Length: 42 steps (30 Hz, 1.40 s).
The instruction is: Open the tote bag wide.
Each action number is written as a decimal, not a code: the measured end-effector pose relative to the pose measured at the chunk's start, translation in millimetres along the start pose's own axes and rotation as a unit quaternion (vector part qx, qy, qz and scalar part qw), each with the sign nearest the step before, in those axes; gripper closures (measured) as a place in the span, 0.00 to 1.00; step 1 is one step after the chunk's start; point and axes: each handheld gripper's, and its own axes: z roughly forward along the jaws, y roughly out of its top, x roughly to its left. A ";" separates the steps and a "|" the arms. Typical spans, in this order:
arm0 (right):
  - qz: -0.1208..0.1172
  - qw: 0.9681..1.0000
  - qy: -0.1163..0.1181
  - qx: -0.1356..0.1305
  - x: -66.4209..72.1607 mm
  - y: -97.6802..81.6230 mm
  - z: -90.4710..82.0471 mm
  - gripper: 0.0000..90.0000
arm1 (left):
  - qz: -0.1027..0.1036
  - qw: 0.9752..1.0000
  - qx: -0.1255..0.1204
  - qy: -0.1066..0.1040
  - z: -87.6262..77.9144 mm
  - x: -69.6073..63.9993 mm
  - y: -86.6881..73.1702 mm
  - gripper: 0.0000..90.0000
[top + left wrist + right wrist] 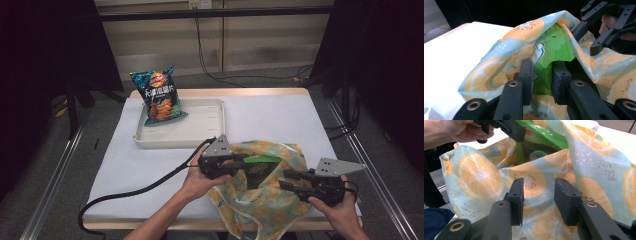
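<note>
White table (280, 117) bearing, near right, a citrus-print bag (270, 200); right gripper (290, 181) is standing with jaws apart at the cloth, apparently keeping its mouth open, while left gripper (239, 161) is clamping the green packet (262, 160) at that mouth

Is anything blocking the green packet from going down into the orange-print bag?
Nothing visible does. The left gripper holds the green packet at the bag's open mouth, with fabric draped around it rather than across it. The right gripper has the bag's cloth between its jaws, beside the opening.
</note>
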 end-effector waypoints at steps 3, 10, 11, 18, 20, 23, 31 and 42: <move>0.002 1.000 -0.003 -0.004 -0.7 2.2 -1.0 0.66 | 0.002 1.000 0.010 -0.001 -3.3 -0.5 -4.6 0.82; 0.002 1.000 -0.015 -0.019 -4.4 12.5 -3.8 0.54 | -0.002 1.000 0.008 -0.002 -17.7 4.0 -6.9 0.82; 0.001 1.000 -0.017 -0.017 -5.4 13.4 -3.6 0.54 | -0.003 1.000 0.007 -0.002 -20.3 3.7 -6.2 0.82; 0.010 1.000 -0.020 -0.014 -12.9 12.7 4.3 0.51 | -0.007 1.000 -0.015 -0.004 -32.8 4.6 -1.3 0.83; 0.005 1.000 -0.017 -0.007 -11.5 10.2 7.2 0.50 | -0.011 1.000 -0.024 -0.008 -34.9 6.1 1.2 0.83; 0.008 1.000 -0.014 -0.008 -9.8 9.0 8.1 0.50 | -0.023 0.999 -0.036 -0.006 -39.0 10.0 4.9 0.83; 0.003 1.000 -0.004 -0.021 -7.1 11.0 5.8 0.47 | -0.038 0.997 -0.063 -0.005 -51.7 20.0 17.0 0.83; 0.008 0.998 0.024 -0.049 -4.4 8.9 3.1 0.34 | -0.039 0.996 -0.079 -0.002 -66.2 25.7 23.8 0.83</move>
